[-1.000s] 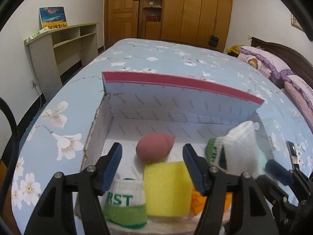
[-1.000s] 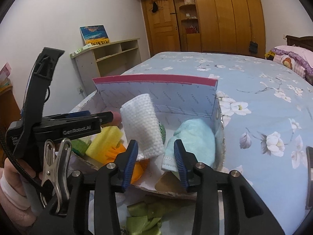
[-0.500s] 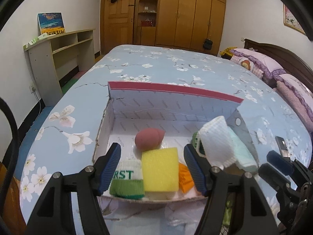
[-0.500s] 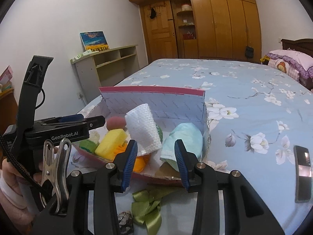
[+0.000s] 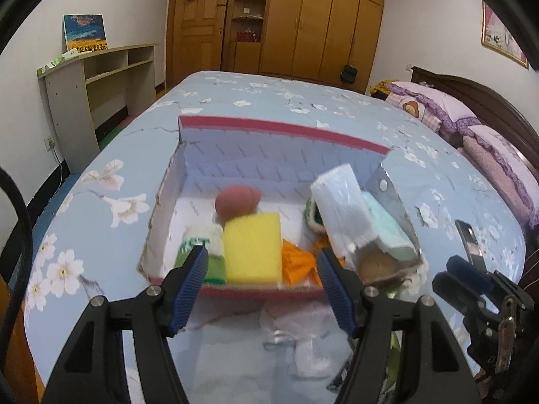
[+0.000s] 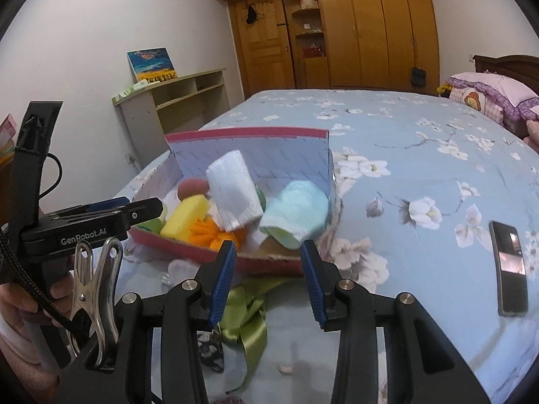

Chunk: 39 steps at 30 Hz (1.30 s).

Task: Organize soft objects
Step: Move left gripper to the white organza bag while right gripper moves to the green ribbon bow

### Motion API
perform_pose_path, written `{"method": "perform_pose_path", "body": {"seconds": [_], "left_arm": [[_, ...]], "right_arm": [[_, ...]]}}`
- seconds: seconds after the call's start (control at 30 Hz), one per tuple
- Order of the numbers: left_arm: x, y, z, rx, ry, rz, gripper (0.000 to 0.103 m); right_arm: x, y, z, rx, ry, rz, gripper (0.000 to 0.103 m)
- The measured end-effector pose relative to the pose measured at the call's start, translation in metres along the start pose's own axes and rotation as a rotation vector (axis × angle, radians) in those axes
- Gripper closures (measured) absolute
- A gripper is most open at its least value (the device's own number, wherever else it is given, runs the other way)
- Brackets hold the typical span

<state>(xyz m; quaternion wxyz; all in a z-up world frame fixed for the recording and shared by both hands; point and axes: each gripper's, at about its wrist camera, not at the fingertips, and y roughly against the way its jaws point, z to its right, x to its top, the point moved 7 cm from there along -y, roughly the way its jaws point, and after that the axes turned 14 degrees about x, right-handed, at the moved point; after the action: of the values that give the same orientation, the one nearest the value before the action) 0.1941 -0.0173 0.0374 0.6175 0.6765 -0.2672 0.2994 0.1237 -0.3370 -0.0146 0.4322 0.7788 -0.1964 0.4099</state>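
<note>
While both jaws gape empty, box [image 5: 276,128] holds yellow sponge [image 5: 253,247]

The room sits under soft, even indoor light from overhead, bright enough that the white wall [image 6: 84,33] reads clean and the wardrobe [image 5: 320,23] glows warm. Shadows are faint; only a dull patch lies on the bed [image 6: 404,175] beneath the claw arms. In the left wrist view the box [image 5: 269,128] and the things inside it are smeared with motion blur, the yellow sponge [image 5: 252,249] soft at its edges, while the black arms near the lens stay crisp. The right wrist view is sharper, though the box contents are slightly soft. The phone [image 6: 508,266] catches a pale reflection. Both views bulge fisheye-fashion, with black vignette corners and curved walls.
</note>
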Motion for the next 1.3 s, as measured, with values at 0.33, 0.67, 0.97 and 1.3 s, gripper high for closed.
{"method": "perform_pose_path", "body": {"seconds": [0.33, 0.67, 0.97, 1.3], "left_arm": [[-0.034, -0.003, 0.012, -0.021, -0.012, -0.067, 0.033], [-0.061, -0.014, 0.039, -0.028, -0.061, -0.129, 0.033], [-0.068, -0.027, 0.044, 0.032, -0.089, -0.124, 0.033], [-0.077, -0.037, 0.053, 0.020, -0.095, -0.132, 0.046]], "right_arm": [[-0.032, -0.002, 0.006, -0.005, -0.026, -0.060, 0.062], [-0.044, -0.003, 0.019, -0.004, -0.063, -0.075, 0.062], [-0.050, -0.007, 0.024, 0.004, -0.074, -0.085, 0.062], [-0.055, -0.011, 0.026, 0.019, -0.099, -0.088, 0.062]]}}
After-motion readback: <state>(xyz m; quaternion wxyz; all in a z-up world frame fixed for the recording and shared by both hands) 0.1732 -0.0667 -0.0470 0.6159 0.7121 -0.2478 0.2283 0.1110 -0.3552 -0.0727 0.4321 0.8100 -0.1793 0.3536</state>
